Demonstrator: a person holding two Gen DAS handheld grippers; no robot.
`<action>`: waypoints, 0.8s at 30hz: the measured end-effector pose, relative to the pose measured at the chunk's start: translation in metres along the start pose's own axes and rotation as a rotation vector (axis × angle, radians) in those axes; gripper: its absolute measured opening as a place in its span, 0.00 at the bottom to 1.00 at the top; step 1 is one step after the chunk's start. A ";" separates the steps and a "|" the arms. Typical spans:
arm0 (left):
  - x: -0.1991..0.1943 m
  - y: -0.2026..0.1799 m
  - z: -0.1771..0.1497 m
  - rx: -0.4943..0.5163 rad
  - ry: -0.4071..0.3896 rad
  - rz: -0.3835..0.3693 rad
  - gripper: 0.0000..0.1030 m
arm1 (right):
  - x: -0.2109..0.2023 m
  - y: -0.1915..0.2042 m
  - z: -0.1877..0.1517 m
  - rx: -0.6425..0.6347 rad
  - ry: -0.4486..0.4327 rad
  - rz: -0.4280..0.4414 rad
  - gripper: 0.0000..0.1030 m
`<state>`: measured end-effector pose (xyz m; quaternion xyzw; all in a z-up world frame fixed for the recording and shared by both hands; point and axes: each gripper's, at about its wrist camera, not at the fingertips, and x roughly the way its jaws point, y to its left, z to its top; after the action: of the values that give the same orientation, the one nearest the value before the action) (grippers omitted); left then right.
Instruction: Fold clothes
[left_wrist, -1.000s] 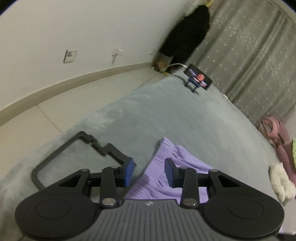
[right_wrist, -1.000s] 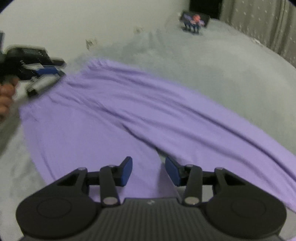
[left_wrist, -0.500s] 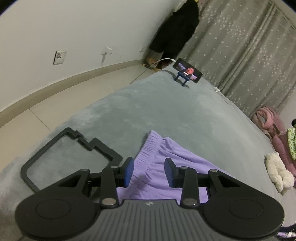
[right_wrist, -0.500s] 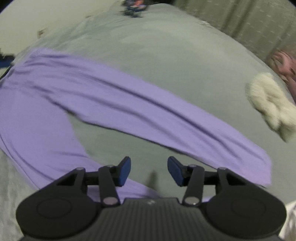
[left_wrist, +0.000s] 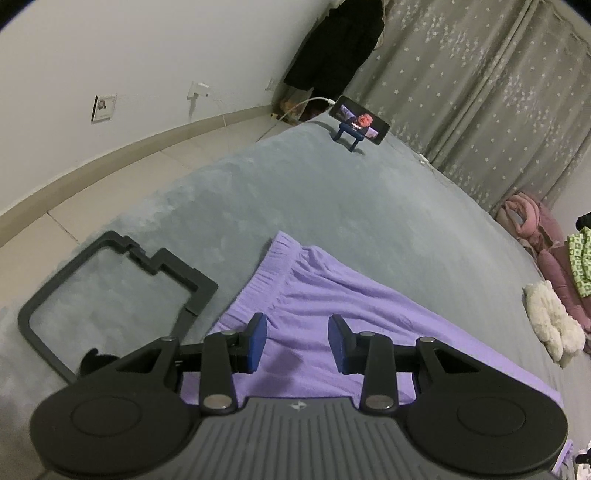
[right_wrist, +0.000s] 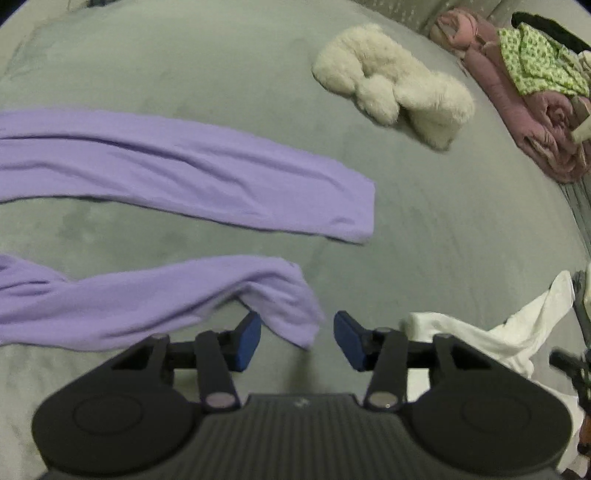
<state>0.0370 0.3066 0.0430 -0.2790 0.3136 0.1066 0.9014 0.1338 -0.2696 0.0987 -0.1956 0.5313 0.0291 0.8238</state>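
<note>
On the grey plush bed cover (right_wrist: 221, 55) lie the lilac knit trousers (right_wrist: 184, 177), legs spread apart. Right gripper (right_wrist: 297, 341) hangs over the nearer leg's cuff, jaws closing, pads not pressing it. Left gripper (left_wrist: 297, 341) hovers parted above the trousers' waistband end, clamping nothing.

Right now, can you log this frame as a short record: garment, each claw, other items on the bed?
garment: purple trousers, spread on grey bed, legs apart
left claw: open, over waistband end
right claw: closing, nearer leg's cuff between pads, not pinched
other items: fluffy white piece, white garment, black frame, phone on stand
</note>
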 end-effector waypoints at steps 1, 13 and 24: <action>0.001 0.000 0.000 -0.003 0.004 -0.001 0.34 | 0.004 -0.001 0.000 -0.002 0.007 0.004 0.41; 0.007 -0.003 -0.005 0.026 0.039 0.010 0.34 | 0.044 0.009 0.029 -0.003 0.036 0.052 0.13; 0.011 -0.007 -0.009 0.063 0.061 0.042 0.34 | -0.043 0.017 -0.006 -0.222 -0.119 -0.112 0.09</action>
<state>0.0434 0.2958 0.0332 -0.2470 0.3500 0.1071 0.8972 0.1058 -0.2494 0.1299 -0.3130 0.4631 0.0532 0.8275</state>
